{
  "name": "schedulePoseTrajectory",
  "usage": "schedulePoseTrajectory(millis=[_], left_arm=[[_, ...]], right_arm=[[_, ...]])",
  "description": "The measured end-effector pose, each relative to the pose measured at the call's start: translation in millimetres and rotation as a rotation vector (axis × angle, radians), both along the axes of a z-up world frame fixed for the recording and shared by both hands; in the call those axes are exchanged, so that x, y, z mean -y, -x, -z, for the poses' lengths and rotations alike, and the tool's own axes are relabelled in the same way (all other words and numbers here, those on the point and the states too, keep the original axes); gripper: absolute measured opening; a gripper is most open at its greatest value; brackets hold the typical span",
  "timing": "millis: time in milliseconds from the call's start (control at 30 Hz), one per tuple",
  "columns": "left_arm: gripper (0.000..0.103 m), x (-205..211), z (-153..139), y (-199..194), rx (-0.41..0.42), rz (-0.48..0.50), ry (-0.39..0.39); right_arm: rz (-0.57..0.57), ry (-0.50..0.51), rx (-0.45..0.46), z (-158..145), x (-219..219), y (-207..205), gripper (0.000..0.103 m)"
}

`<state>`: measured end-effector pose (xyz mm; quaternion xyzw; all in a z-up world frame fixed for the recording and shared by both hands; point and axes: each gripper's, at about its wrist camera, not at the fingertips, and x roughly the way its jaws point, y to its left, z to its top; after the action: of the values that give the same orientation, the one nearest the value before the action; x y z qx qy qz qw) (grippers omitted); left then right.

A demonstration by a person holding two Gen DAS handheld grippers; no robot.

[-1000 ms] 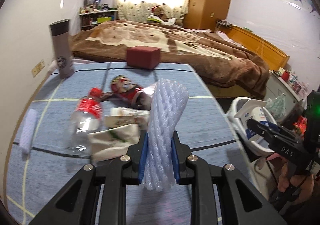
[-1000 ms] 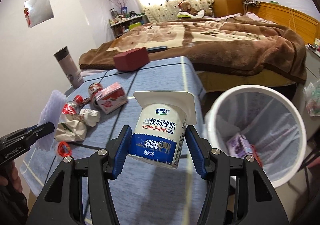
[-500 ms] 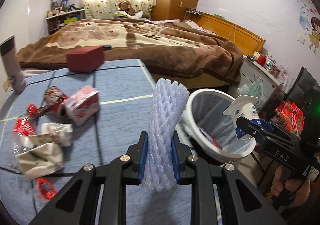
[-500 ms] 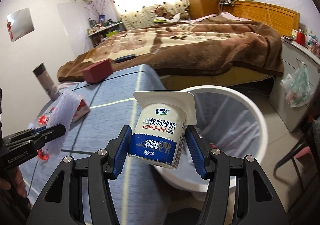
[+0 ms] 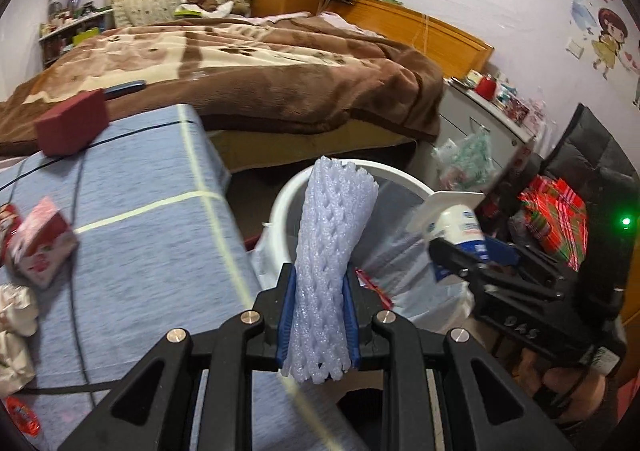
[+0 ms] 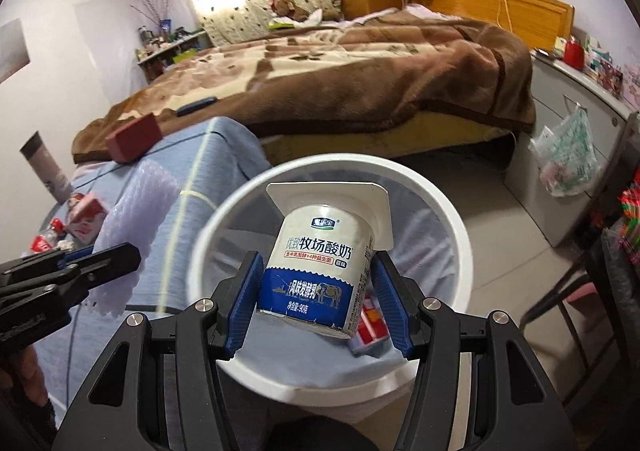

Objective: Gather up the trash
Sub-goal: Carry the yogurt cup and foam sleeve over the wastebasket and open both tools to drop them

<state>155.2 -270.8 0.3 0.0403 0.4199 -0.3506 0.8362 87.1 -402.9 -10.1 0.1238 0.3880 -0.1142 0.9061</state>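
My left gripper (image 5: 319, 311) is shut on a white foam fruit net (image 5: 332, 251), held upright at the table's right edge, beside the white trash bin (image 5: 282, 207). My right gripper (image 6: 318, 303) is shut on a blue-and-white yogurt cup (image 6: 320, 271), held tilted right over the bin's opening (image 6: 448, 211). The bin is lined with a clear bag and holds a red and white carton (image 6: 372, 325). The yogurt cup (image 5: 460, 227) and right gripper also show in the left wrist view, and the foam net (image 6: 132, 219) in the right wrist view.
On the blue tablecloth (image 5: 140, 251) lie a red milk carton (image 5: 38, 247), crumpled paper (image 5: 14, 331), a red wrapper (image 5: 24, 417) and a dark red box (image 5: 72, 123). A plastic bottle (image 6: 44, 241) and grey tumbler (image 6: 42, 167) stand left. A bed (image 6: 340, 63) is behind, a chair (image 5: 580, 187) at right.
Both grippers have swung right from the table toward the bin. The yogurt cup is now over the bin's opening and the foam net is at the bin's left rim.
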Motion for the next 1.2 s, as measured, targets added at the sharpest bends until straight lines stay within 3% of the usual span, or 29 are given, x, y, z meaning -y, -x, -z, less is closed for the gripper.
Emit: schedulePoseTrajectory(millis=[300,533,633,1200], left_arm=[[0.024,37.5,18.2,-2.4,-0.029,0.034,-0.043],[0.04,37.4,20.2,-3.3,-0.03,0.007,-0.058],[0.056,35.9,18.3,-2.0,-0.011,-0.001,-0.064],[0.057,-11.7,-4.3,7.7,0.06,-0.081,-0.031]], right_arm=[[0.03,0.023,-0.062,13.2,22.1,-1.4,0.058],[0.041,0.041,-0.066,17.9,31.2,2.6,0.059],[0.045,0.039,-0.067,18.4,32.5,4.1,0.059],[0.043,0.015,0.016,-1.8,8.7,15.6,0.06]])
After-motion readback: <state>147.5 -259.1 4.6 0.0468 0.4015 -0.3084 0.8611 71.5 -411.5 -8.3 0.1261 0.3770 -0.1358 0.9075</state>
